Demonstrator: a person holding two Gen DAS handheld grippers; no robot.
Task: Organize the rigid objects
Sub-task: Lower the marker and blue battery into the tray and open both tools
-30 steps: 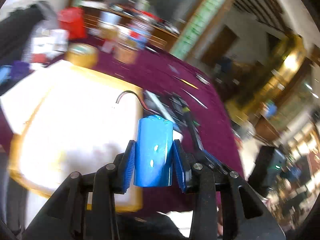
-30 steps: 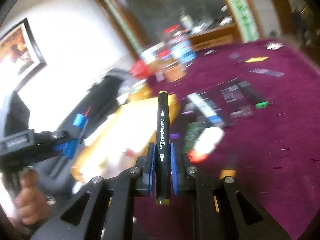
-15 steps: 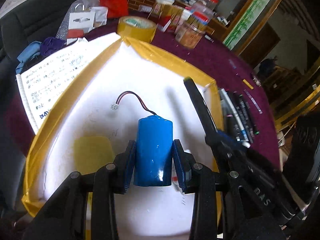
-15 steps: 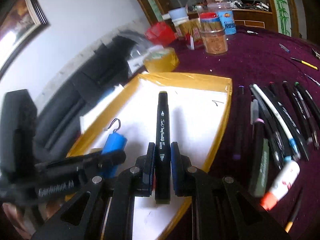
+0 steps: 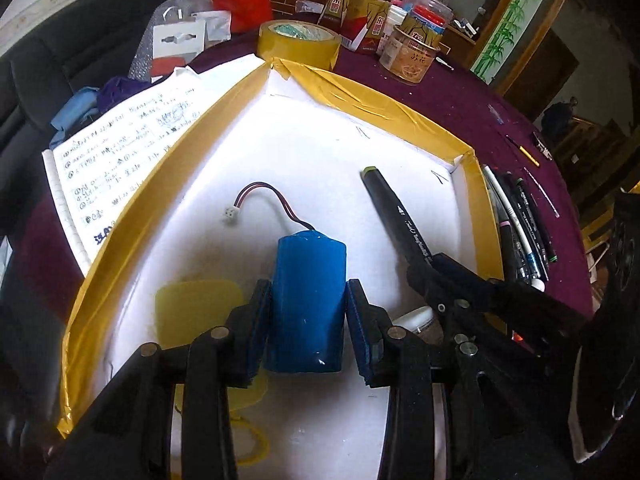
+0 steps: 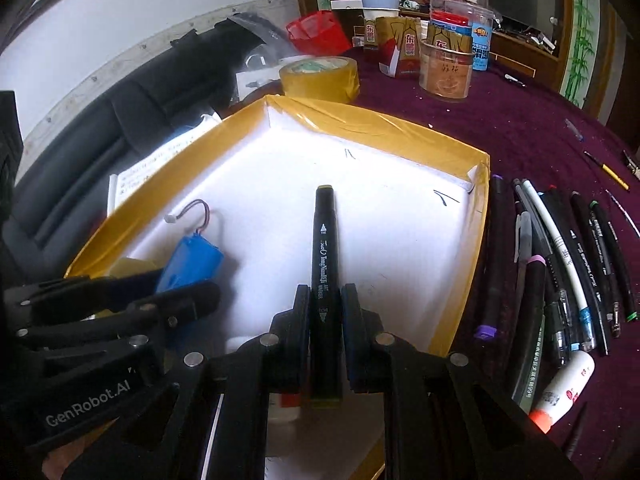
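My left gripper [image 5: 308, 316] is shut on a blue cylindrical battery pack [image 5: 307, 288] with a red-black lead and white plug, held low over the white floor of a shallow box with yellow-taped rim [image 5: 384, 104]. My right gripper [image 6: 325, 308] is shut on a black art marker [image 6: 322, 264], held over the same box [image 6: 384, 124]. Each gripper shows in the other's view: the marker [image 5: 396, 216] at right, the battery [image 6: 192, 264] at left. A yellow flat piece [image 5: 196, 308] lies in the box under the left gripper.
A row of pens and markers [image 6: 560, 264] lies on the maroon tablecloth right of the box. A yellow tape roll [image 6: 320, 76], jars [image 6: 446, 68] and cartons stand behind the box. A written notebook [image 5: 120, 148] lies left of it, beside a black chair.
Both grippers have come in over the box and moved lower and closer to its floor, each still holding its object. The two grippers now sit side by side.
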